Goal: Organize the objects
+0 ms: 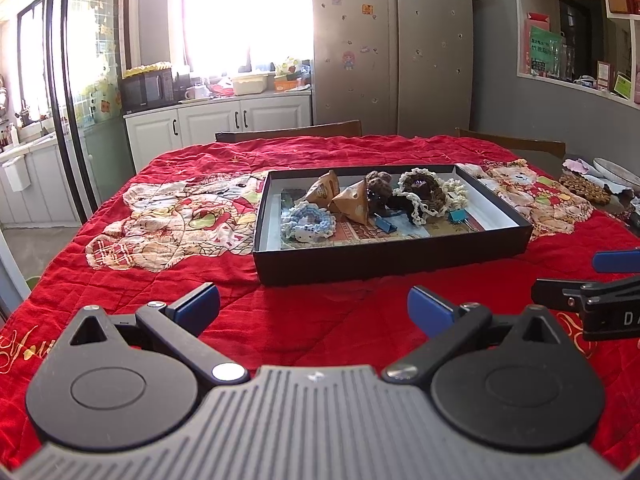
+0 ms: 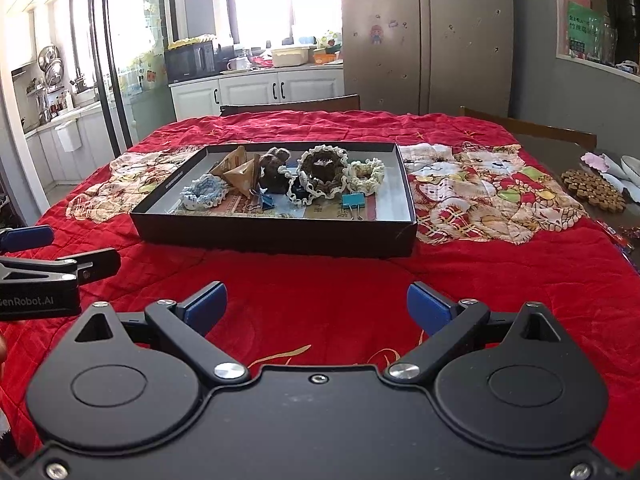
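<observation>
Both tongs, left and right, gape empty before the black tray

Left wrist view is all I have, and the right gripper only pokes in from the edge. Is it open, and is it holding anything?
Observer: The right gripper is open with nothing between its fingers. It is over bare red cloth, short of the black box.
Operator: I can just see part of a teal clip behind the crochet. Is it clear of the pile?
Observer: Yes. The teal binder clip lies in the open by the box's near wall, with its wire handles pointing towards that wall.
Operator: And the cream crochet ring?
Observer: The cream ring sits at the right end of the pile, just behind the clip, and nothing covers it.
</observation>
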